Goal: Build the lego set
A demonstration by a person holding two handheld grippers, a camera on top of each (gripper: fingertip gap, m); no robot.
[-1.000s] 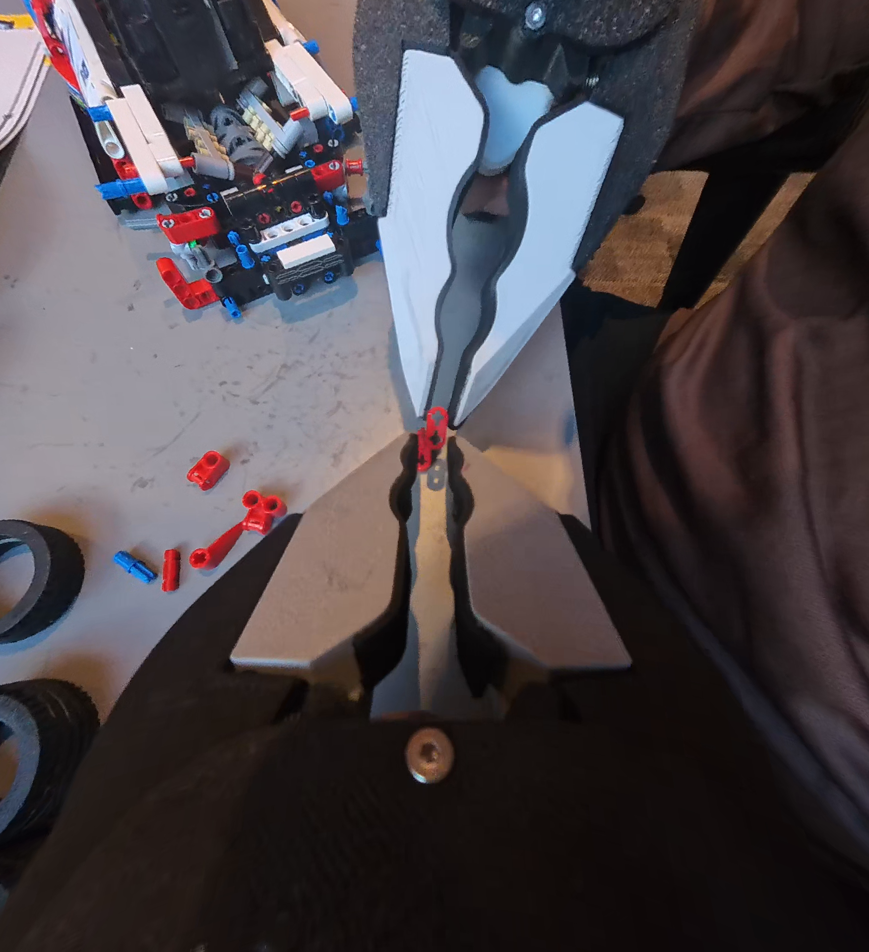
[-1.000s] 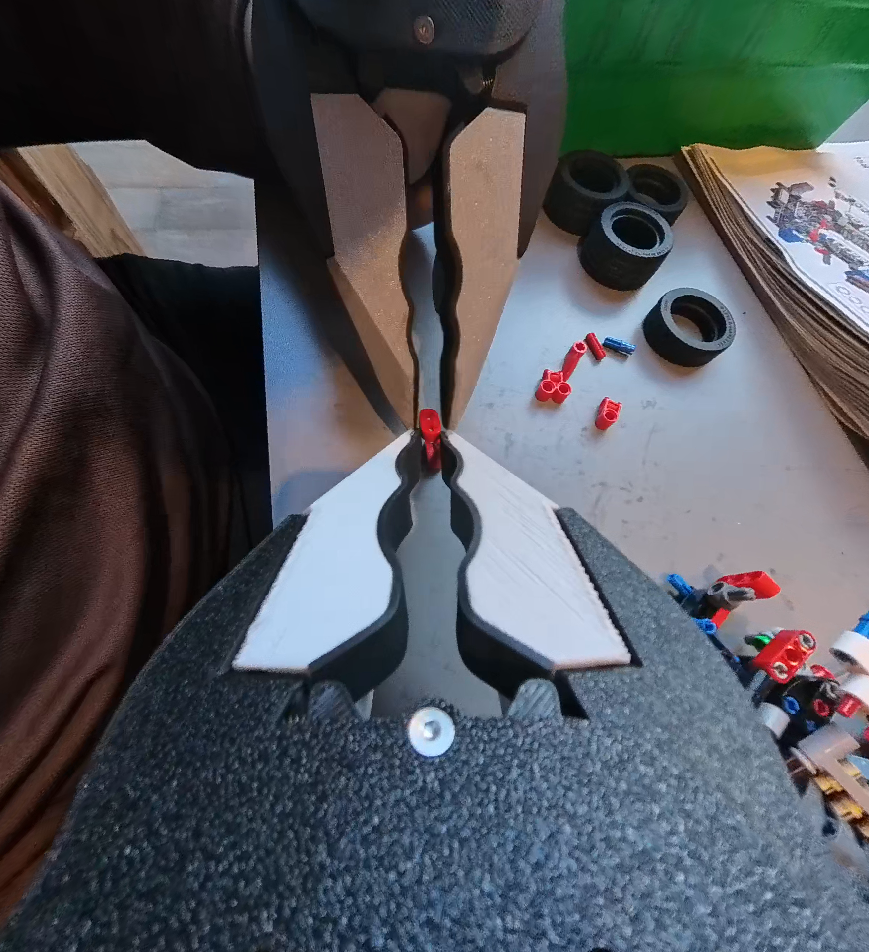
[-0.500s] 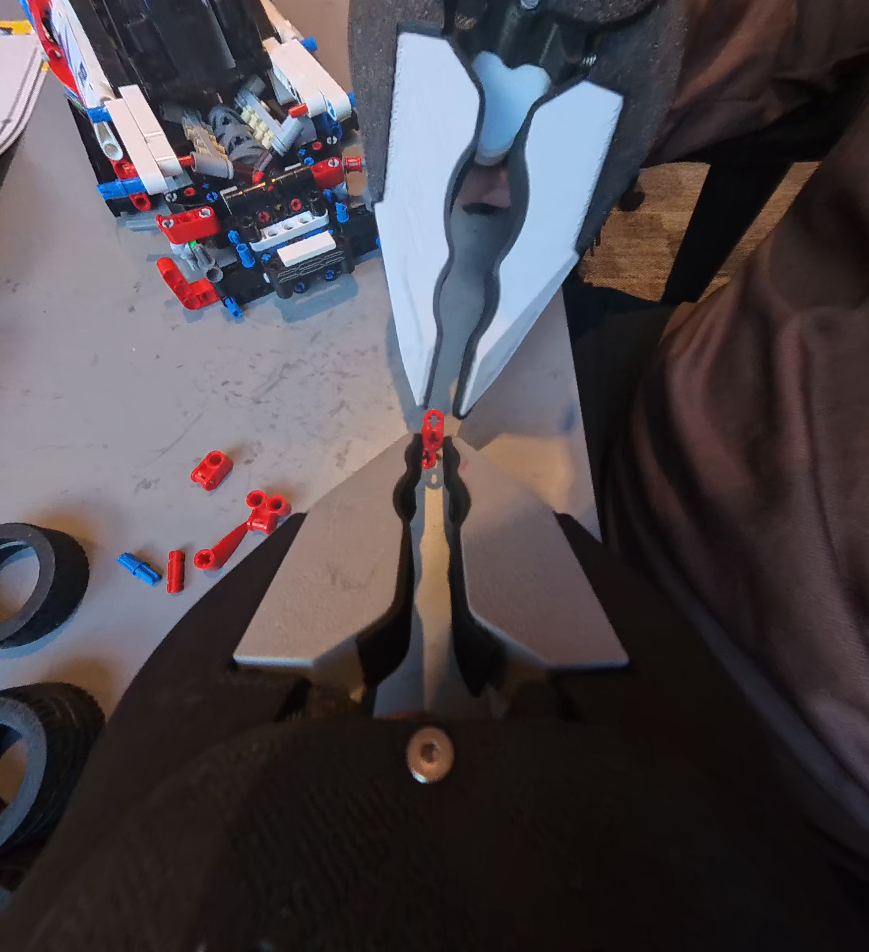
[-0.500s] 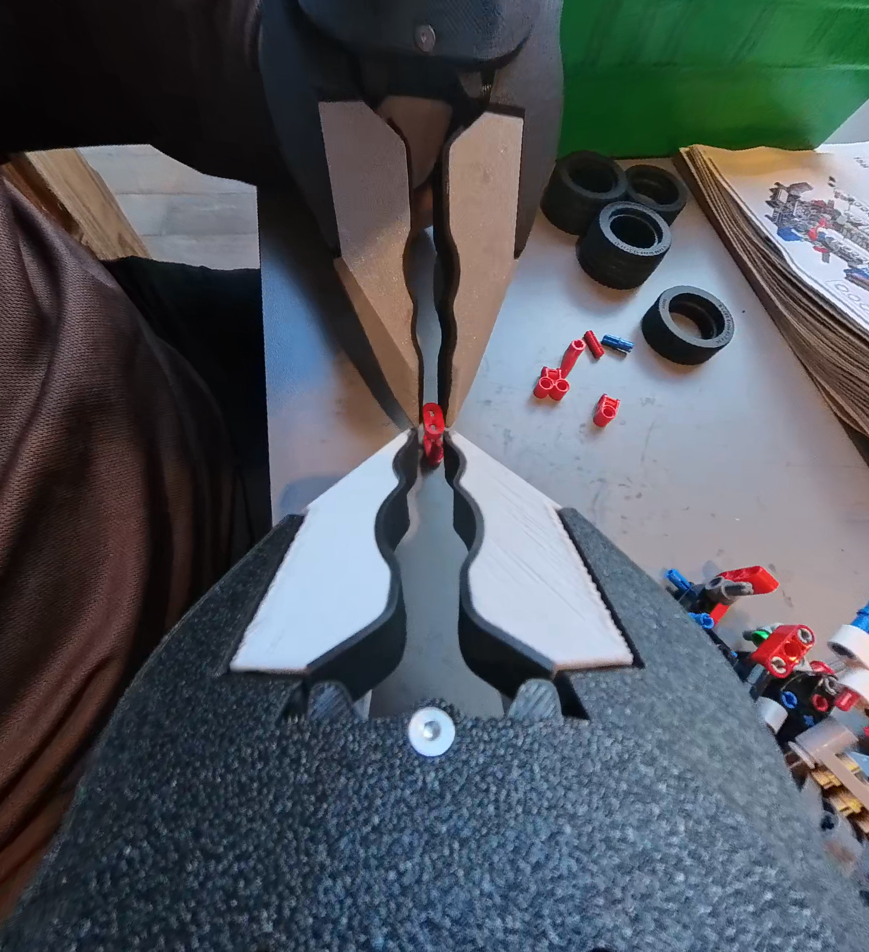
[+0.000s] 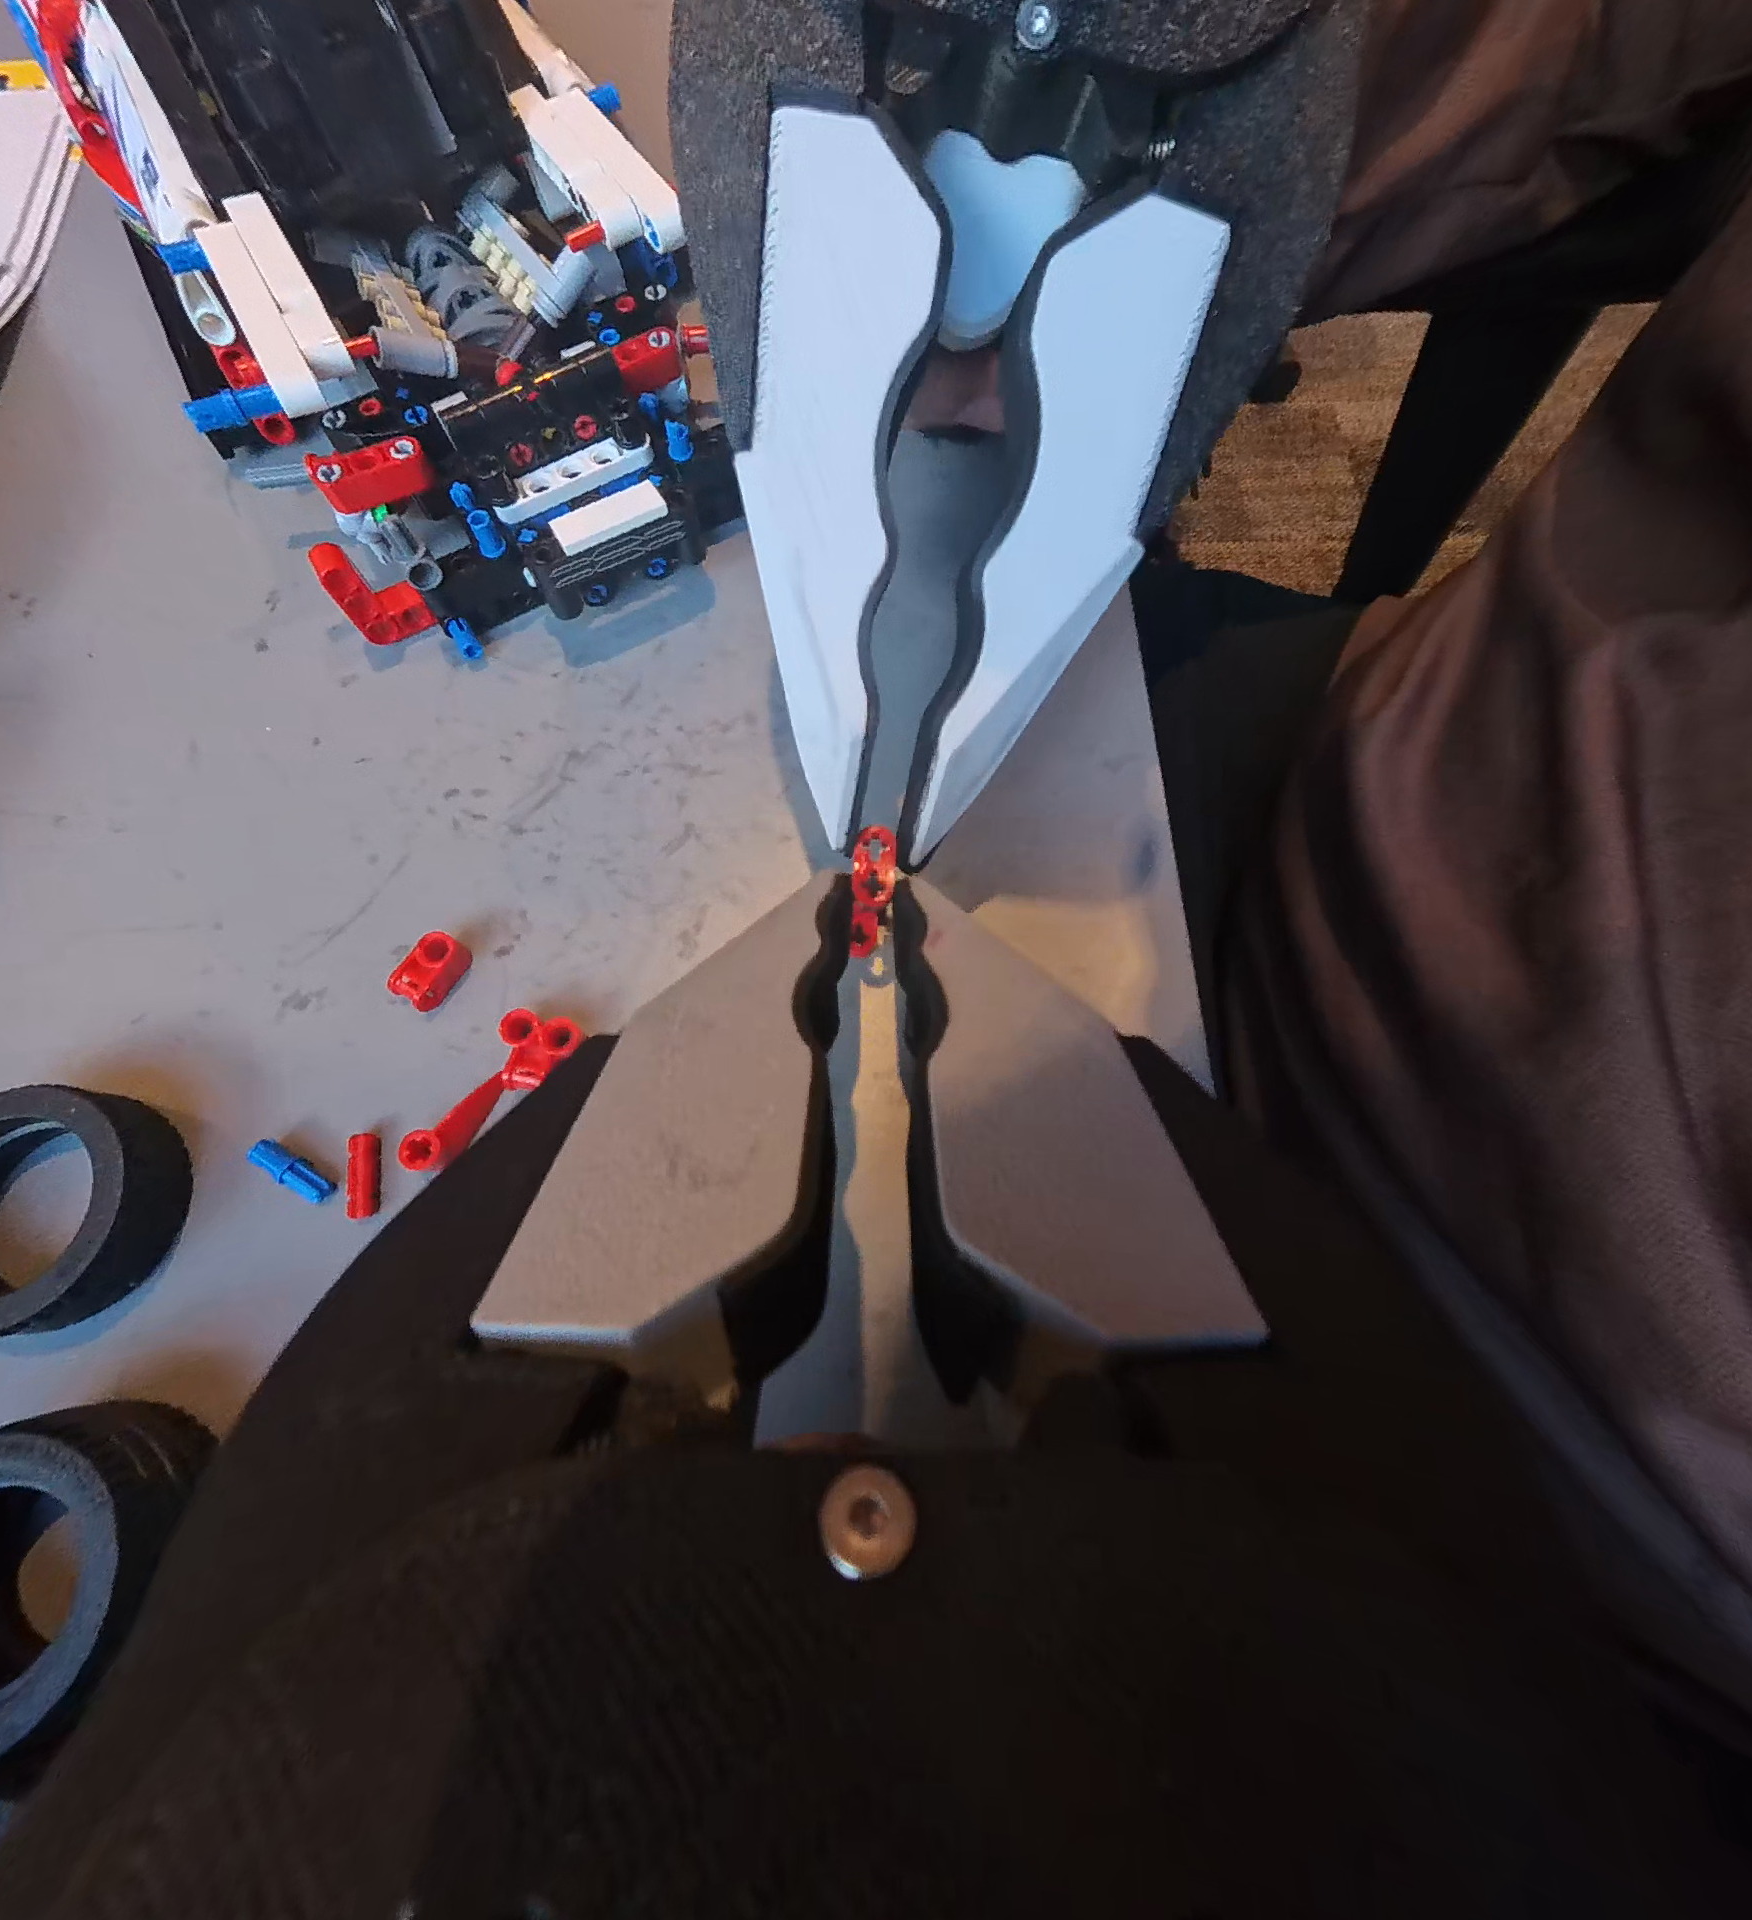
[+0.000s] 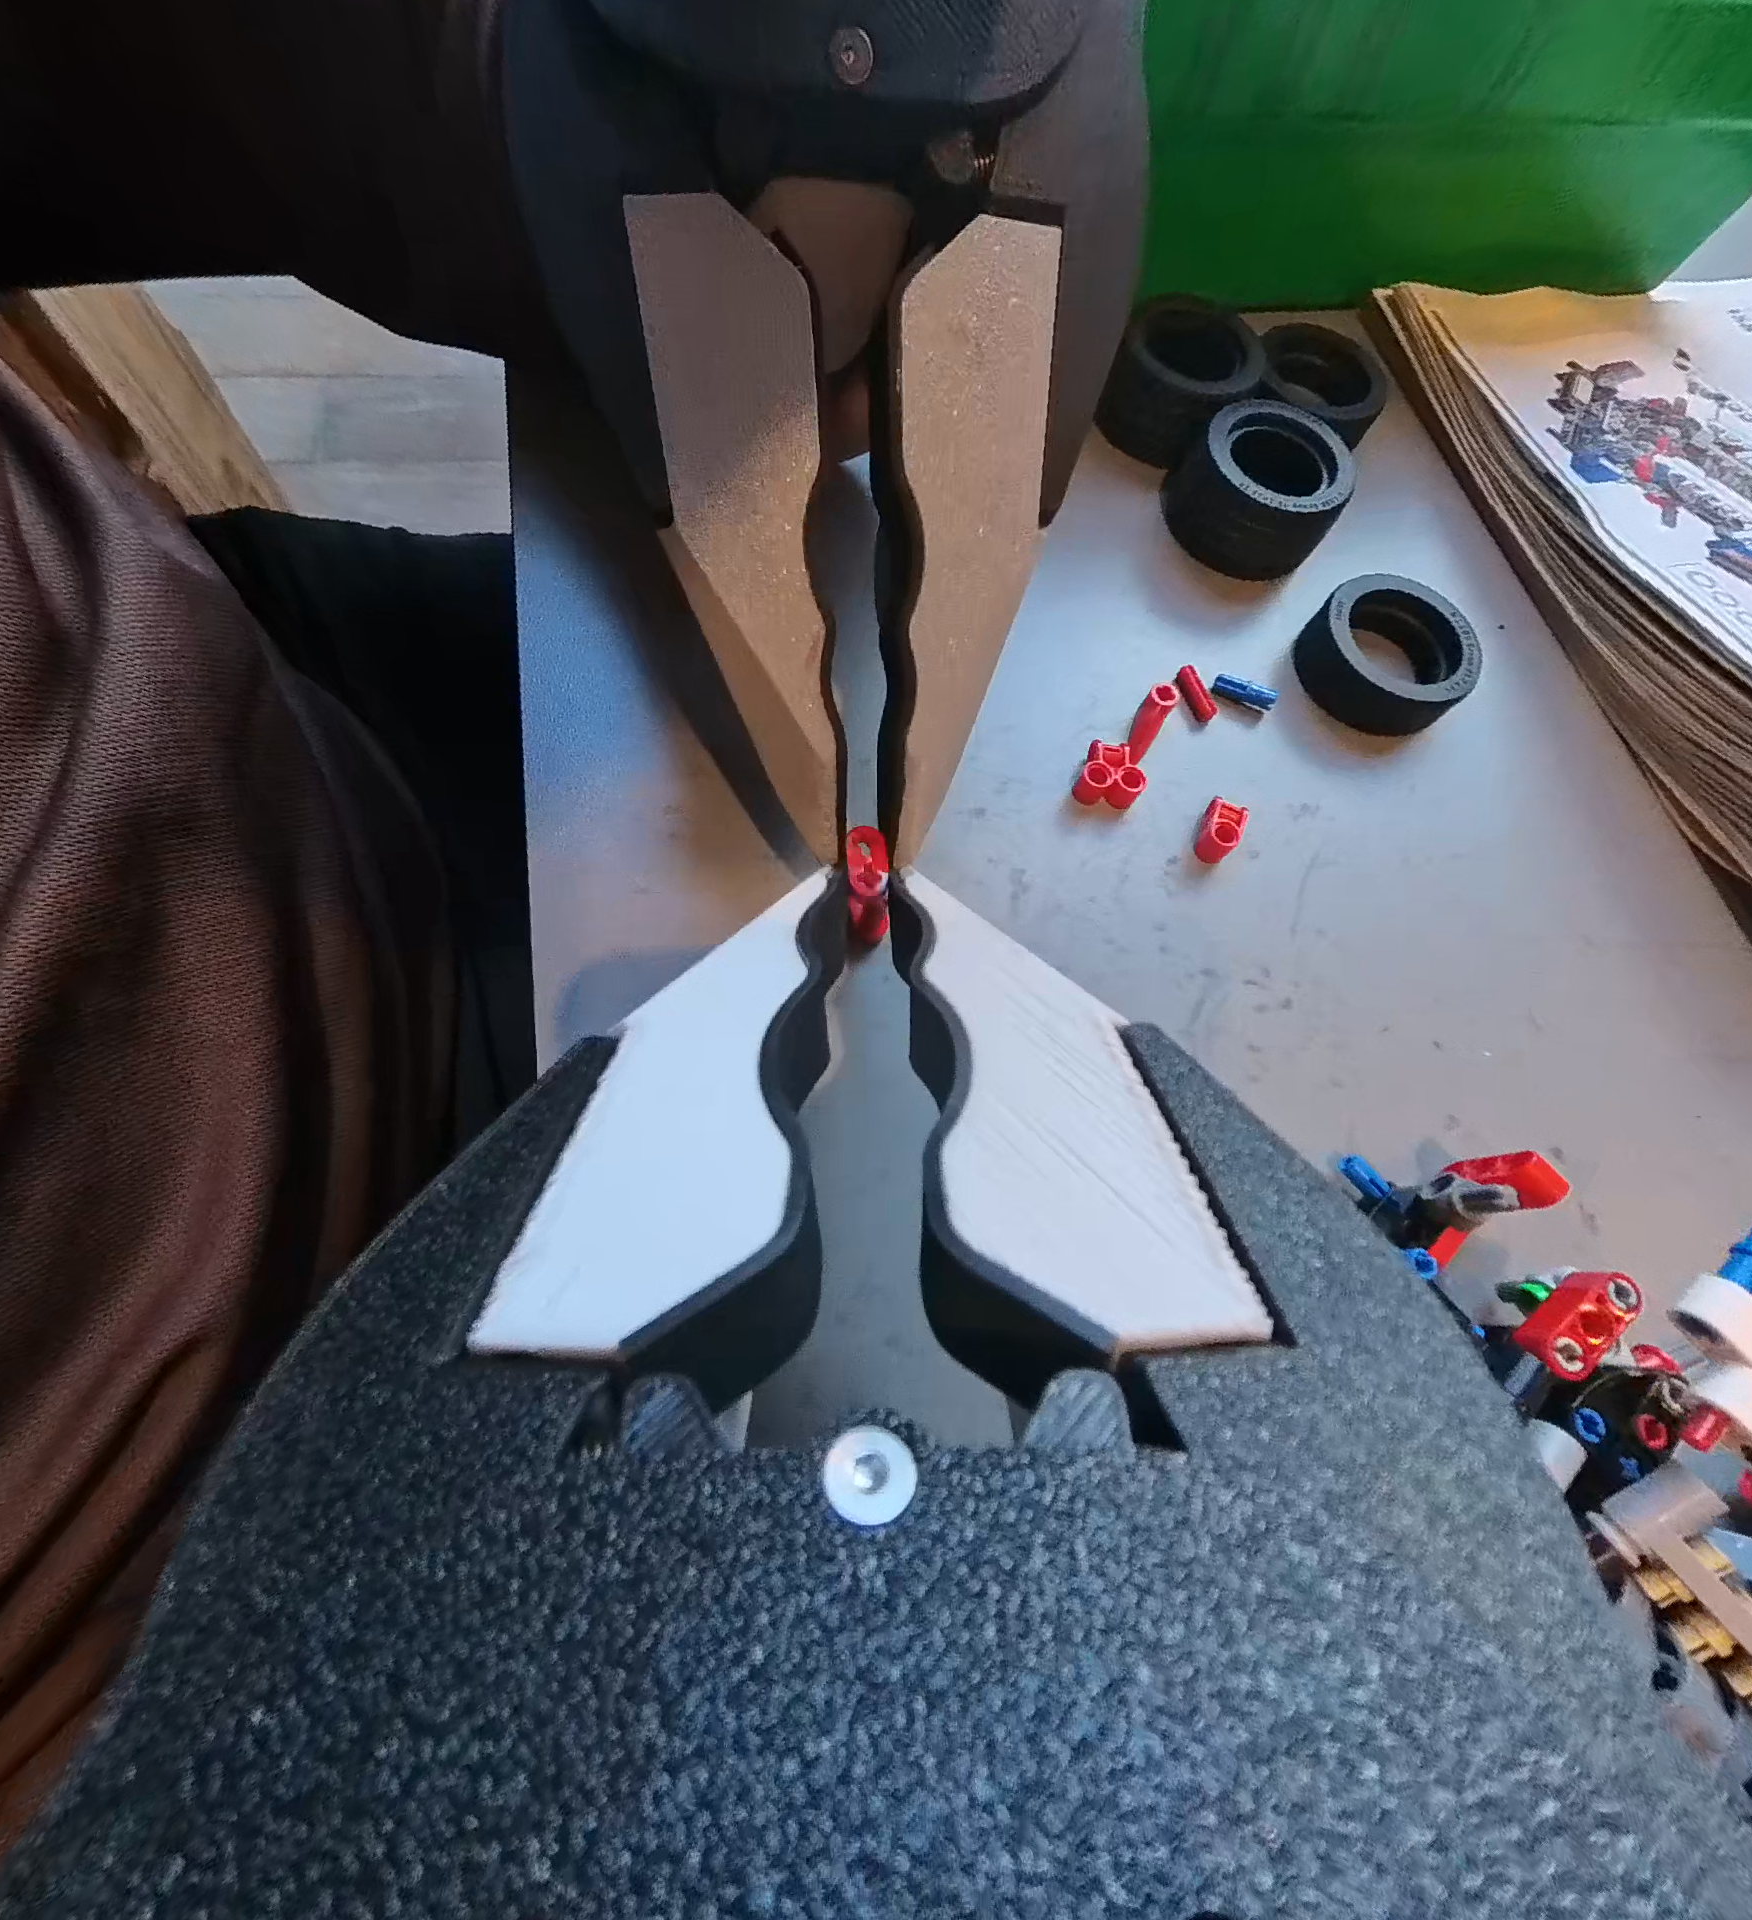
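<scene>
A small red Lego connector (image 5: 872, 878) is pinched between two grippers that meet tip to tip above the table's near edge. My left gripper (image 5: 867, 914) has grey fingers and is shut on the lower end. My right gripper (image 5: 877, 836) has white fingers and comes from above, shut on the upper end. In the right wrist view the red connector (image 6: 864, 873) sits between my right gripper (image 6: 867, 899) and the left gripper (image 6: 867, 847). I cannot tell whether it is one piece or two joined. The part-built Lego car (image 5: 415, 364) stands behind.
Loose red parts (image 5: 428, 968) (image 5: 498, 1091), a red pin (image 5: 363, 1174) and a blue pin (image 5: 290, 1169) lie on the grey table. Black tyres (image 5: 30, 1210) (image 6: 1386, 670) (image 6: 1256, 488) and an instruction booklet (image 6: 1682, 520) are near. A person's brown clothing (image 5: 1578, 935) is beside the table edge. Only a small space, under 4 cm, lies between the two pairs of fingers. Between my left fingertips and the red pin (image 5: 363, 1174) there is roughly 10 centimetres. It is also in sight in the right wrist view (image 6: 1198, 684).
Both grippers stay tip to tip on the red connector. It has straightened from a slight tilt into line with the fingers. Nothing on the table has moved.
</scene>
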